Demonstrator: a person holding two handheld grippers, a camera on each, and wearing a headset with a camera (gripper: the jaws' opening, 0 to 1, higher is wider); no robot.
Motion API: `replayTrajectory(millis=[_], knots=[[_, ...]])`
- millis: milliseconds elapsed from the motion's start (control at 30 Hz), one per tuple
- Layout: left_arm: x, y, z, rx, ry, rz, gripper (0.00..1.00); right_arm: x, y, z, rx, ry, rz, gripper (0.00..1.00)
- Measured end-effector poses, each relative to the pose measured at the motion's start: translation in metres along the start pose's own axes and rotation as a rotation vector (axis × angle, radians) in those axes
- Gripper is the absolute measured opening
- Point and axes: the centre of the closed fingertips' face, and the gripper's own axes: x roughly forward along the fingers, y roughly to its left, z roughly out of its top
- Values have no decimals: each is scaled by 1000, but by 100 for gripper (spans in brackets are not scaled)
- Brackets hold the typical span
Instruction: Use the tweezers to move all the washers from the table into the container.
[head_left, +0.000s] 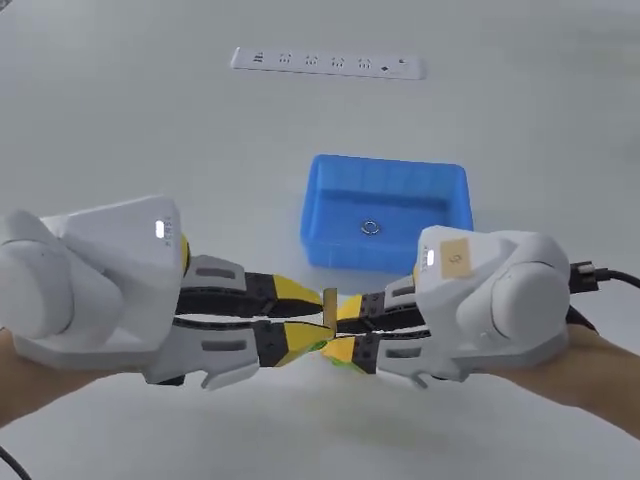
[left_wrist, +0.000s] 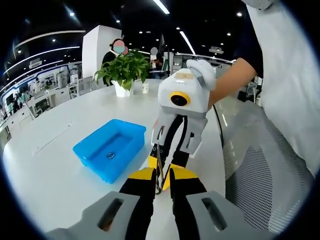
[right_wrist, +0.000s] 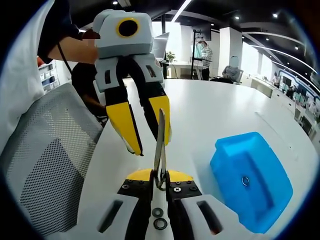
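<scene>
Thin metal tweezers (head_left: 329, 305) stand between my two grippers, which face each other tip to tip in front of the blue container (head_left: 440, 190). My right gripper (right_wrist: 160, 176) is shut on the tweezers' (right_wrist: 160, 145) lower end. My left gripper (right_wrist: 150, 145) has its yellow fingers spread, and the tweezers' upper end lies against one of them. In the left gripper view the tweezers (left_wrist: 159, 167) run up between my left gripper's (left_wrist: 162, 177) tips. One washer (head_left: 371, 228) lies inside the container. Two washers (right_wrist: 159, 218) lie on the table under my right gripper.
A white power strip (head_left: 327, 63) lies at the far side of the white table. A grey mesh chair (left_wrist: 265, 170) stands off the table's near edge. A potted plant (left_wrist: 125, 70) sits at the table's far end in the left gripper view.
</scene>
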Motion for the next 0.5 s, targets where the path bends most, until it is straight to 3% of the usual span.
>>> replayTrajectory(millis=[133, 500], knots=[[-5, 4, -4, 6, 15, 19, 15, -5, -5, 2, 15, -12, -19, 10], [-21, 14, 3, 19, -3, 79, 15, -16, -8, 5, 13, -10, -52, 10]])
